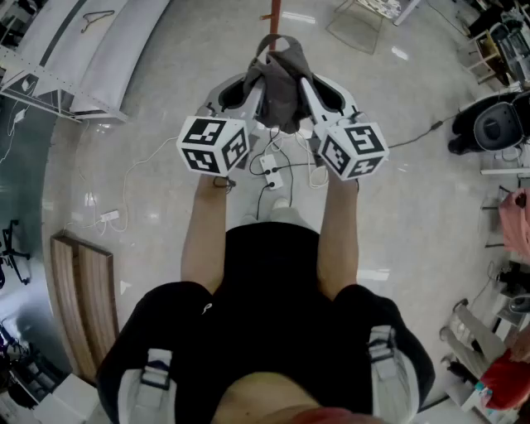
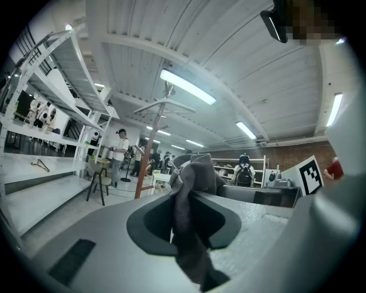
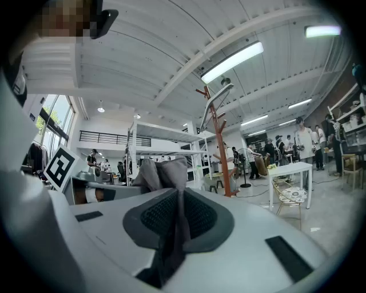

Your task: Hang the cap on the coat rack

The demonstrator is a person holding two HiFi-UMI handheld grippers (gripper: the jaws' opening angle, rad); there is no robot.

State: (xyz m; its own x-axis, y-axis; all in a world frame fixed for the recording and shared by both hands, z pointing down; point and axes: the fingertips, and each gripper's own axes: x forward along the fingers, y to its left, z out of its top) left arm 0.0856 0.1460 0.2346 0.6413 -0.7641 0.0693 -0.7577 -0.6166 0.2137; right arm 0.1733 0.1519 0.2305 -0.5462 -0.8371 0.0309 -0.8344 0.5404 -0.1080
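A dark grey cap (image 1: 281,83) hangs between my two grippers, held up in front of me. My left gripper (image 1: 252,95) is shut on the cap's left edge; its fabric (image 2: 191,189) is pinched between the jaws. Cap fabric (image 3: 171,189) is likewise clamped in my right gripper (image 1: 308,93), which is shut on the right edge. The coat rack (image 3: 220,143) is a reddish-brown pole with curved light arms, standing ahead. In the left gripper view the coat rack (image 2: 150,146) rises left of the cap. Only the pole's top (image 1: 272,12) shows in the head view, just beyond the cap.
Cables and a power strip (image 1: 270,166) lie on the pale floor below the grippers. A wooden panel (image 1: 83,298) lies at left, a white table (image 3: 289,171) and chair (image 2: 98,177) stand nearby. People stand in the background. Racks and equipment (image 1: 497,124) line the right side.
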